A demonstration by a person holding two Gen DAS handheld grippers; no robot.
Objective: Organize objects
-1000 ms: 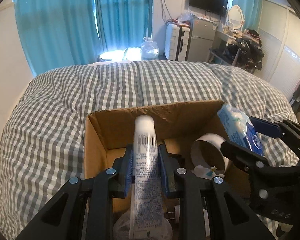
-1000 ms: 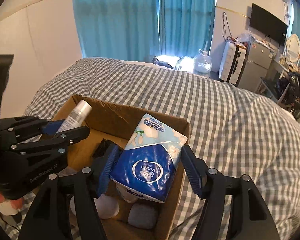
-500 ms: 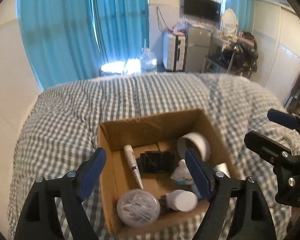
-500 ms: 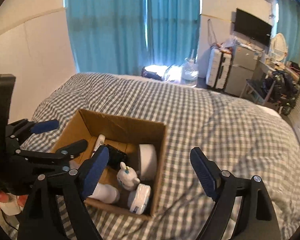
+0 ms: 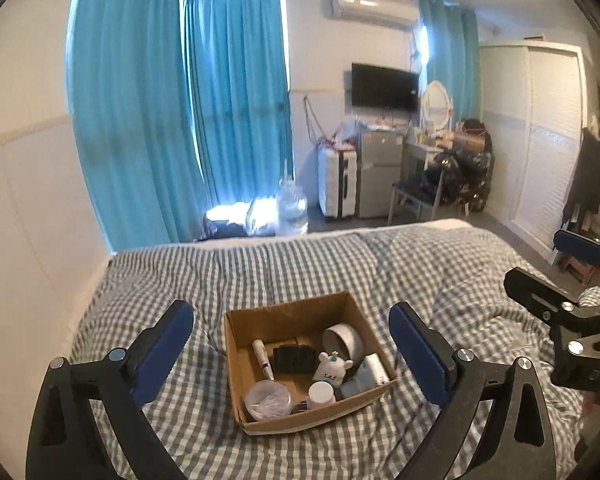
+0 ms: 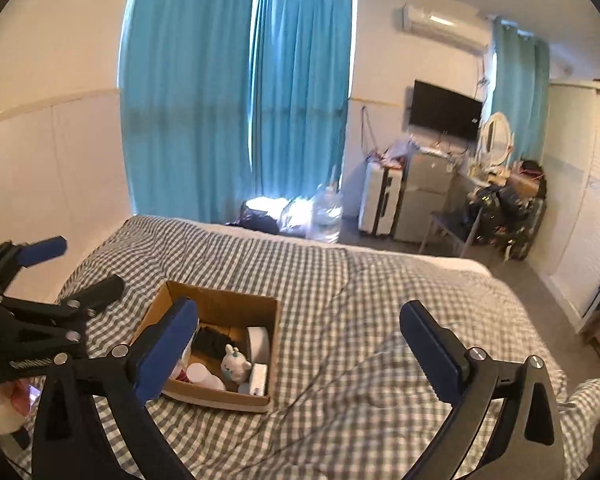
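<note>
Blue curtains [image 5: 180, 120] and a wall television [image 5: 385, 86] frame a bedroom where a cardboard box [image 5: 306, 360] sits on a gingham-covered bed [image 5: 300, 264], its flaps open and its contents packed together inside. Visible in the box are a white tube [image 5: 263, 359], a black pouch-like item [image 5: 295, 359], a roll of white tape [image 5: 343, 340], a small white plush toy [image 5: 333, 366], a round clear container [image 5: 269, 399] and a white bottle [image 5: 321, 393]; the tissue pack appears to lie at the box's right edge [image 5: 370, 372], though this is hard to confirm. Both tools hang well above and apart from the box, likely because the sorting looks finished. The left gripper [image 5: 292, 356] is spread wide with nothing between its blue pads; the right gripper [image 6: 300, 344] is likewise fully parted and empty.

A second ago the left tool clamped the white tube over the box and the right one held a blue-and-white tissue pack; half a second ago both had let go and begun lifting. Now they stand higher and farther back, showing far more of the room.
</note>
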